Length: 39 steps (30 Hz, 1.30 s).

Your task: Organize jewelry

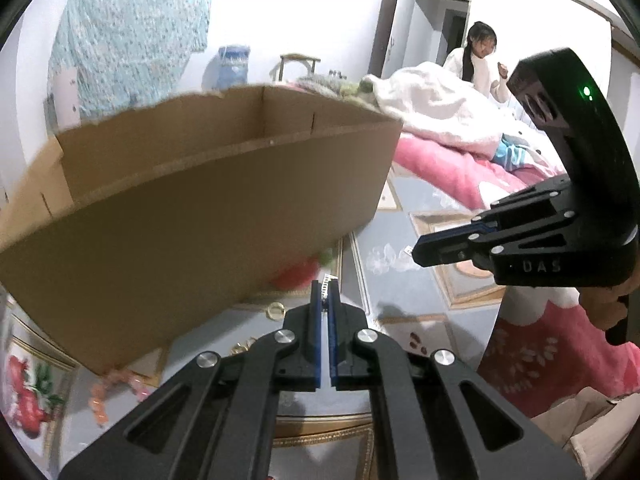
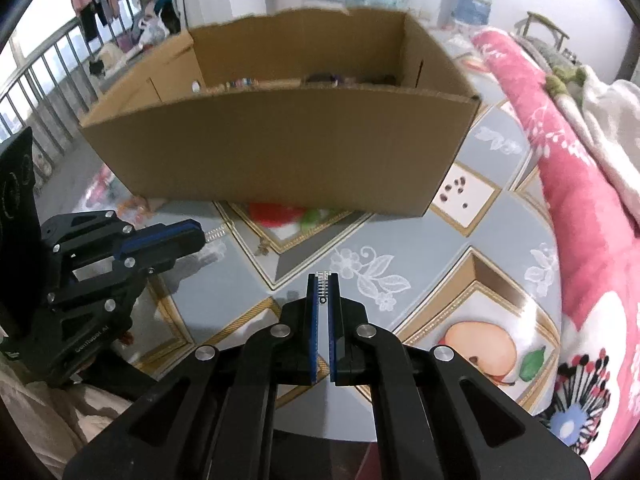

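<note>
My left gripper point(image 1: 326, 292) is shut on a small silver ladder-patterned jewelry piece point(image 1: 329, 280) that sticks out past its blue pads. In the right wrist view the left gripper point(image 2: 198, 232) shows at the left with that silver piece point(image 2: 216, 234) at its tip. My right gripper point(image 2: 323, 286) is shut on a similar silver piece point(image 2: 323, 277), held above the table. It also appears at the right of the left wrist view point(image 1: 418, 252). An open cardboard box point(image 2: 280, 152) stands just beyond both grippers, with beads point(image 2: 240, 82) and a dark bracelet point(image 2: 324, 78) inside.
A gold ring point(image 1: 275, 311), small gold pieces point(image 1: 240, 346) and an orange bead string point(image 1: 100, 400) lie on the patterned tablecloth point(image 2: 400, 240) near the box. A pink blanket point(image 2: 580, 184) borders the table on the right. A person point(image 1: 480, 60) sits far back.
</note>
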Motion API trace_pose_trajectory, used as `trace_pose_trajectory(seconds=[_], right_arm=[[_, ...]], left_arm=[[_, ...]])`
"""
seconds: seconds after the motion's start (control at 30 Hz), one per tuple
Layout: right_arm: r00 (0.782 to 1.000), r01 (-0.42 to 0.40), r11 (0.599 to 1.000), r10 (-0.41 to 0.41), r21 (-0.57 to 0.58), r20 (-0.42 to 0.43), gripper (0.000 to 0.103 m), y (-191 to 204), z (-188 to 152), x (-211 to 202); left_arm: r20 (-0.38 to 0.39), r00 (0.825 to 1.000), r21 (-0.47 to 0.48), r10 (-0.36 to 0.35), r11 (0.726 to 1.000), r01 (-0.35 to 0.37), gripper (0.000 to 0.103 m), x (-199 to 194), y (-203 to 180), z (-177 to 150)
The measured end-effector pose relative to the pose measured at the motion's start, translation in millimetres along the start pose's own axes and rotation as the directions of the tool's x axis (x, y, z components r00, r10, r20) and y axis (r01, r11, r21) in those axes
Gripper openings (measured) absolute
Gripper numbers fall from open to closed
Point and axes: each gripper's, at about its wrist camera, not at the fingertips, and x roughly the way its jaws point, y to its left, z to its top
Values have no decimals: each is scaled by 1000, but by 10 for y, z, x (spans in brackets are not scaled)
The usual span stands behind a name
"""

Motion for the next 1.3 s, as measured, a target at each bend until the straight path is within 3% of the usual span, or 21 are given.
trace_pose_trajectory(seconds=[0.23, 0.43, 0.57, 0.73, 0.97, 1.23, 1.3], right_arm=[[985, -16, 1000, 20, -23, 172, 2, 115, 57, -407], [945, -47, 998, 59, -47, 321, 2, 27, 262, -641], [926, -86, 994, 103, -61, 364, 2, 7, 522, -659], [924, -149, 986, 165, -72, 345, 2, -14, 829, -456], [947, -212, 976, 218, -53, 234, 2, 97, 1245, 80], [959, -242, 970, 240, -5, 152, 5, 157, 1499, 404], [959, -243, 970, 240, 2, 149, 8, 148, 1507, 426]], left_arm=[[104, 994, 13, 40, 999, -41, 2, -352, -59, 241], [213, 972, 49, 104, 992, -117, 2, -670, -82, 508], [251, 954, 39, 164, 983, -179, 2, -748, 27, 700], [195, 958, -31, 212, 977, -210, 2, -653, 385, 845], [18, 972, -125, 235, 965, -231, 2, -236, 930, 978], [-79, 961, -107, 264, 957, -271, 4, 26, 1029, 945], [-94, 957, -115, 274, 952, -284, 13, 50, 1065, 929]])
